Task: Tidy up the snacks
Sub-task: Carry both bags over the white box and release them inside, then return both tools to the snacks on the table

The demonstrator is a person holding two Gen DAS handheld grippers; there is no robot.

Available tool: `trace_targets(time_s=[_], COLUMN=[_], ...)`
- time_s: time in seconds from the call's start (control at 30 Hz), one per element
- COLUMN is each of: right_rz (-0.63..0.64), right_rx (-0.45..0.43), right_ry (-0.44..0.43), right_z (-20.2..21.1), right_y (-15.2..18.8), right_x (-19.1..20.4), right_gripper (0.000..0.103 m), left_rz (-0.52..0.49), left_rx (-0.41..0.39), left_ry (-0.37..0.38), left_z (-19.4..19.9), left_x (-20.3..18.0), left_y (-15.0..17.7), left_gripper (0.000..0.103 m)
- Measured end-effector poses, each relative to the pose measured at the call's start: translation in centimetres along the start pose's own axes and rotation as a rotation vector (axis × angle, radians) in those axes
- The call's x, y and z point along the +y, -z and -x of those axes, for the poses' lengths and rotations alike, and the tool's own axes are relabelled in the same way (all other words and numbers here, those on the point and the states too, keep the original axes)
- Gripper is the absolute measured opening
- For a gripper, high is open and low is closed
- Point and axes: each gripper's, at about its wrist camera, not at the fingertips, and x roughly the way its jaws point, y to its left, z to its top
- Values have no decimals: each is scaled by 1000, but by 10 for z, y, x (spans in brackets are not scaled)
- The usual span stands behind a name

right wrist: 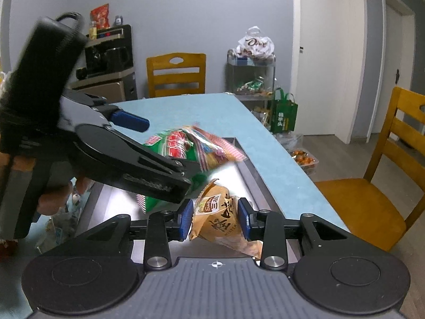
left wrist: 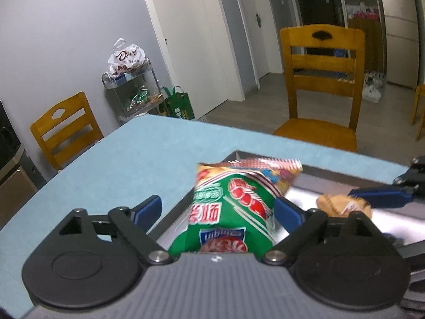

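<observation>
Two snack packs in play, both over the metal tray point(right wrist: 255, 178) that sits on the blue table point(left wrist: 127, 159).

L gripper point(left wrist: 216, 210): jaws spread wide. Green snack bag point(left wrist: 231, 212) lies between them, but the left pad stands clear of it w/ bare table showing in the gap; the right pad is at the bag's edge, contact not certain. No squeeze visible, so I read this as open, bag released or about to be. Right wrist view agrees: bag point(right wrist: 183, 148) sits beyond and below the L gripper's fingers, blurred, over the tray's far part.

R gripper point(right wrist: 215, 218): jaws narrow, both pads pressed on the tan snack packet point(right wrist: 220, 220), which bulges between them. Held. The packet is also seen at the right of the left wrist view point(left wrist: 342, 204), low over the tray, just beside the green bag.

Key relation: green bag's long axis runs straight away from the L gripper, along its pointing line, bottom end toward the camera, crimped top end far. Tan packet's long axis is tilted, top up-left, tail trailing down-right under the R gripper's right finger.

Judgement: the free tray floor lies ahead of the R gripper and right of the green bag. R hand is the nearer one for that spot. L gripper crosses in front, close, so clearance btwn the two grippers is the risk.
</observation>
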Motion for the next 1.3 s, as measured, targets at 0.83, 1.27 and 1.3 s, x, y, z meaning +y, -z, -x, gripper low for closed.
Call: trace_targets(time_s=[0.83, 1.27, 1.3], right_rz=[-121, -126, -125], right_rx=[4, 28, 28], right_ry=[7, 4, 7], right_z=[18, 36, 37], right_y=[-9, -7, -7], right_x=[-4, 10, 11], right_gripper=[95, 103, 103], left_rz=[73, 116, 122], left_rx=[-58, -54, -57], left_ry=[-5, -6, -10], left_z=[85, 132, 136], left_x=[28, 37, 38], left_y=[19, 38, 40], left_gripper=[97, 100, 100])
